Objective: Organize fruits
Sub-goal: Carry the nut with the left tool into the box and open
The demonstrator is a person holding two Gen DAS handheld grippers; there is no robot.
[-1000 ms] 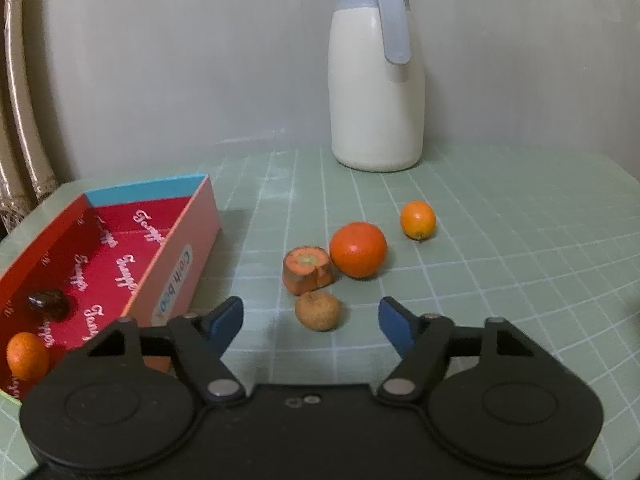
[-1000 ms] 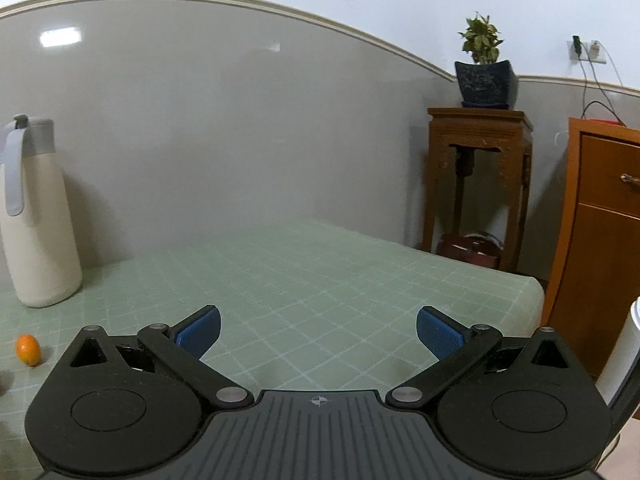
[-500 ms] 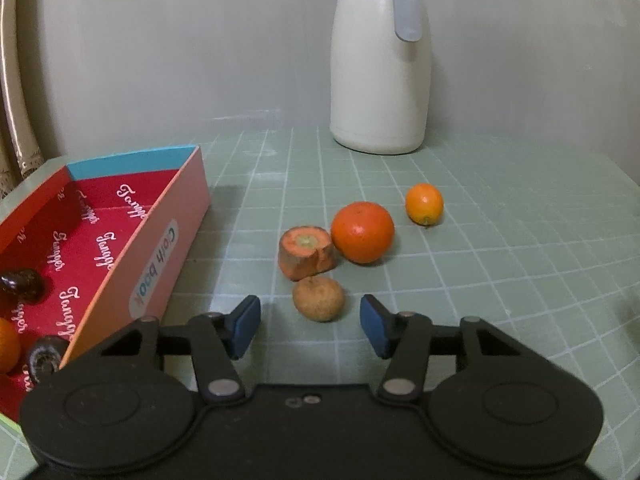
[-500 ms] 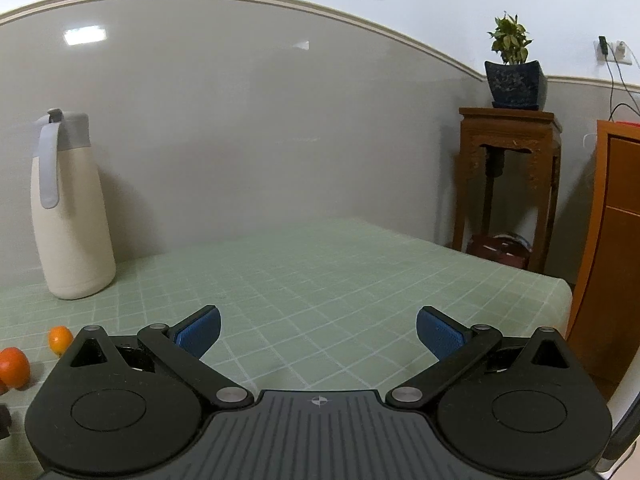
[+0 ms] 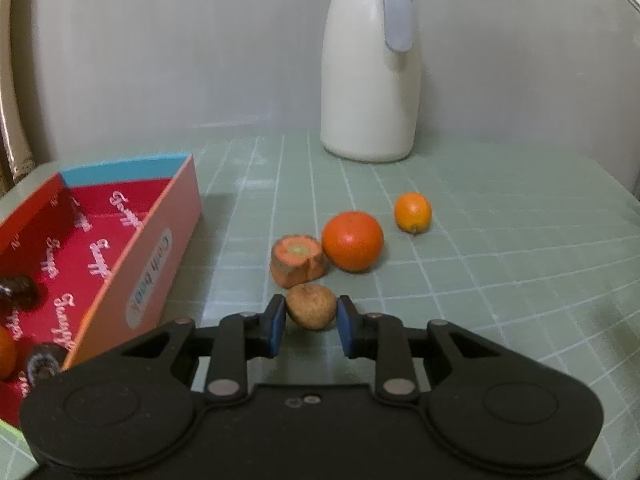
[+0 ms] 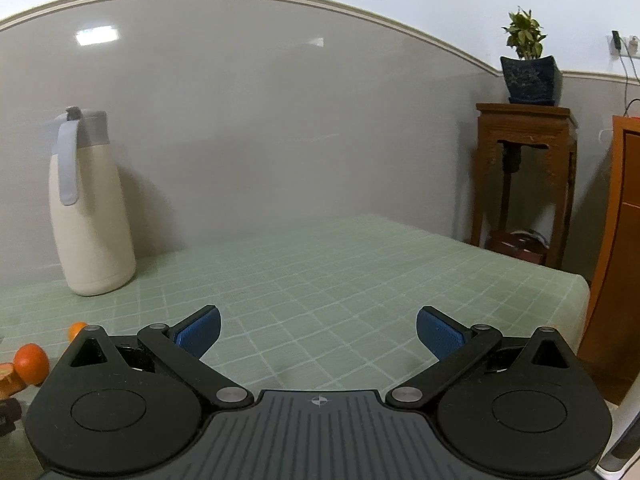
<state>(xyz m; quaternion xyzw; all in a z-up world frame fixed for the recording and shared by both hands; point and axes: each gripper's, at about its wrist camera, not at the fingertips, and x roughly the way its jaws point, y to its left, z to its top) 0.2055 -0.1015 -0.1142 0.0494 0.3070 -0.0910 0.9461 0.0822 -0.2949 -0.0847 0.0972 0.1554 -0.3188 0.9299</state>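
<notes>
At the far left of the left wrist view, the box (image 5: 120,256) is sitting open on the table (image 5: 500,280), with dark fruits and an orange one lying on its red floor. Just right of its long wall, the left claw (image 5: 311,326) is closing on the brown fruit (image 5: 311,306): both blue pads (image 5: 276,330) are pressing or nearly pressing its flanks, so the grip looks made (a hair of gap on either side cannot be ruled out). The fruit is resting on the table between the fingertips, centred, with the carrot stub (image 5: 298,260) just behind it and the big orange (image 5: 352,240) touching the stub's right side. The small orange (image 5: 413,213) is lying apart, further right, and the jug (image 5: 370,68) is standing at the back.

The brown fruit is looking small, light and dry-skinned, probably with a thin brittle shell, so a gentle squeeze across its widest middle should be holding it without cracking it; being round, it may be inclined to roll out if pinched off-centre.

In the right wrist view, the right claw (image 6: 318,330) is hovering above bare table with its fingers spread wide, gripping nothing.
</notes>
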